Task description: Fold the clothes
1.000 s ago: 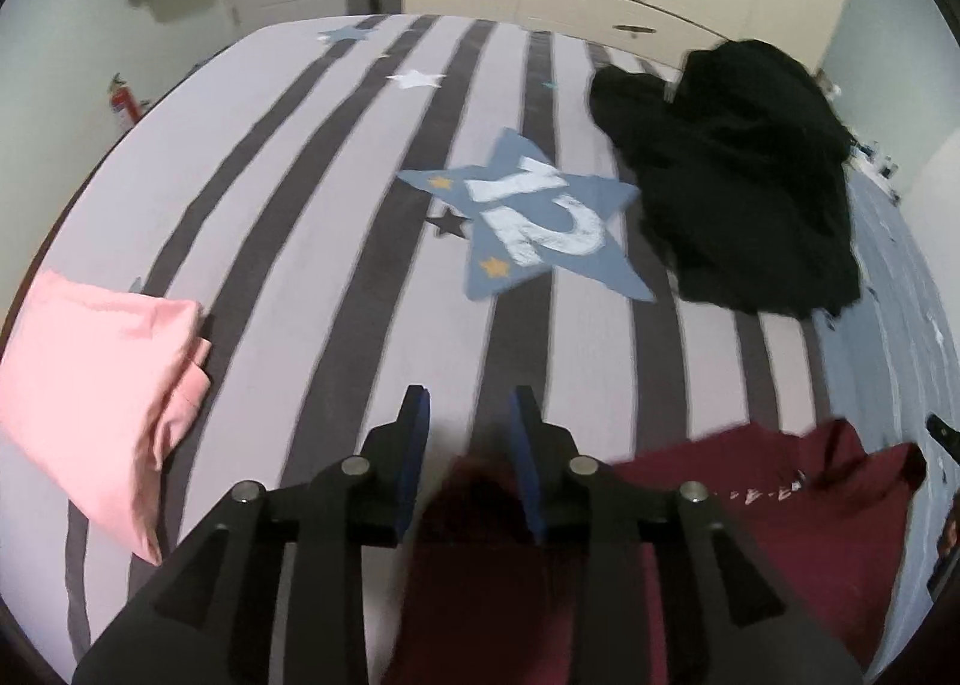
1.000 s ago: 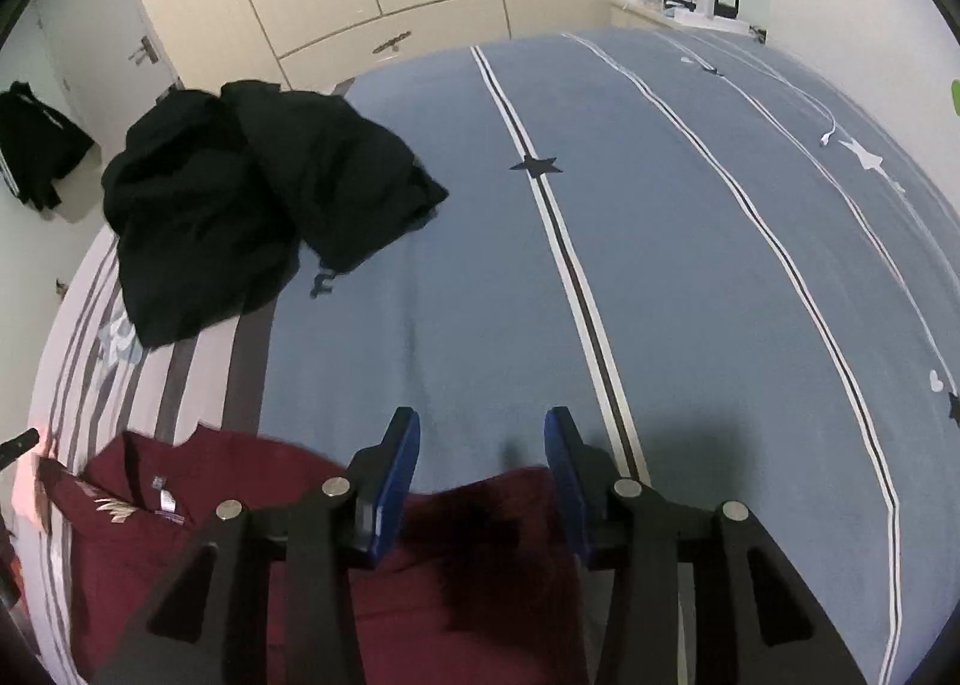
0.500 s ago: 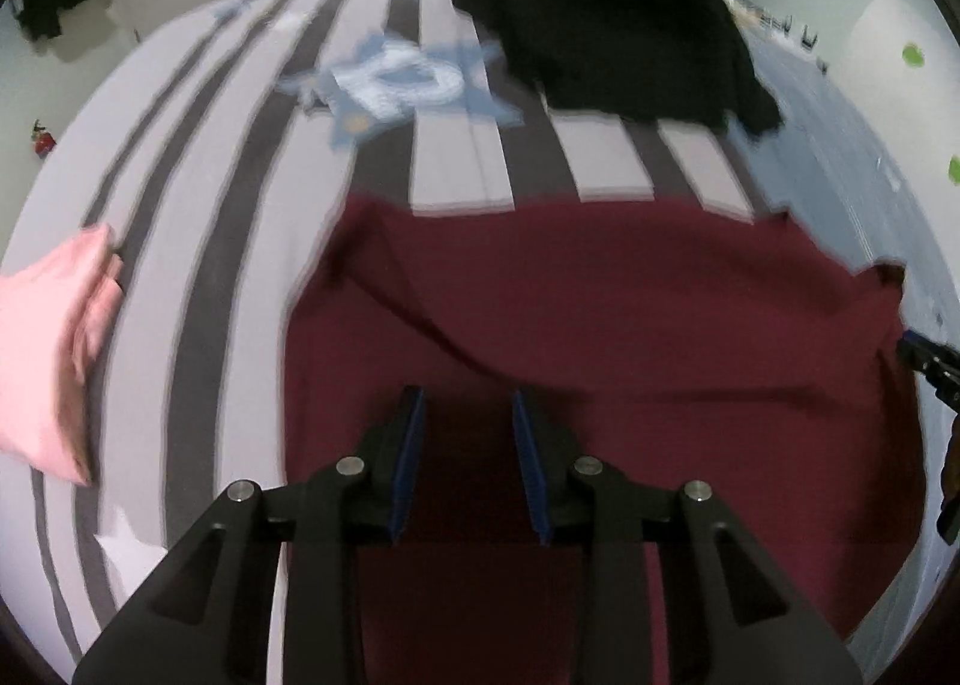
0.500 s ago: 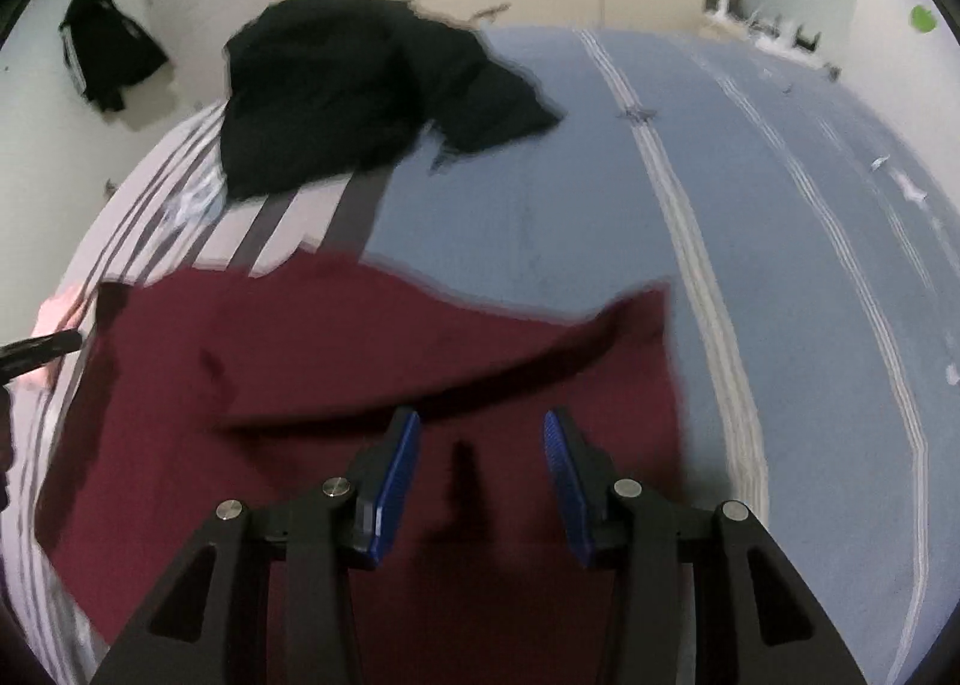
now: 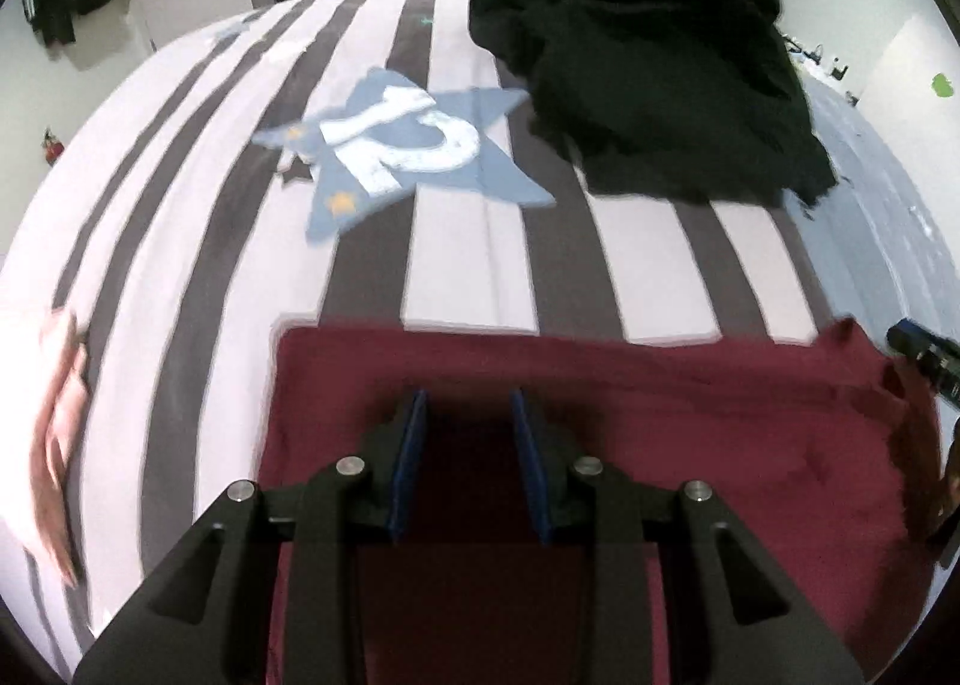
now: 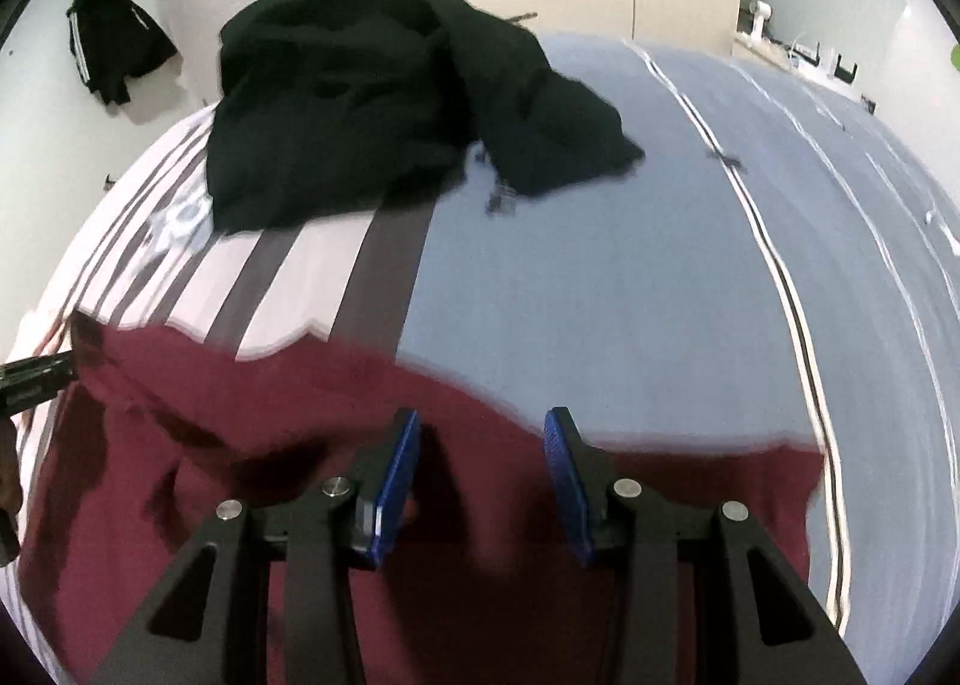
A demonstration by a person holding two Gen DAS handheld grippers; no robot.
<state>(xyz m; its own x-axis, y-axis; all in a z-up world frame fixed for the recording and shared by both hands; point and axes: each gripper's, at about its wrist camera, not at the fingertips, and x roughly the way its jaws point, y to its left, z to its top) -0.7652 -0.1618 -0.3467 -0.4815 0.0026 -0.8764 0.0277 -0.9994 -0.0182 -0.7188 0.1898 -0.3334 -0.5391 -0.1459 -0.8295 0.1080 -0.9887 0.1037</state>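
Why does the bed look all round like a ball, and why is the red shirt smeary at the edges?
Left wrist view: the fisheye lens curves the striped bed cover, and motion smears the maroon garment and the pink garment. Right wrist view: same bulge, the maroon edge is streaked, and the black clothes pile is softly blurred.

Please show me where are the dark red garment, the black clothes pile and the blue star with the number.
dark red garment [image 5: 690, 445]: left wrist view, flat middle.
black clothes pile [image 6: 372, 102]: right wrist view, centre.
blue star [image 5: 408, 144]: left wrist view, white number.
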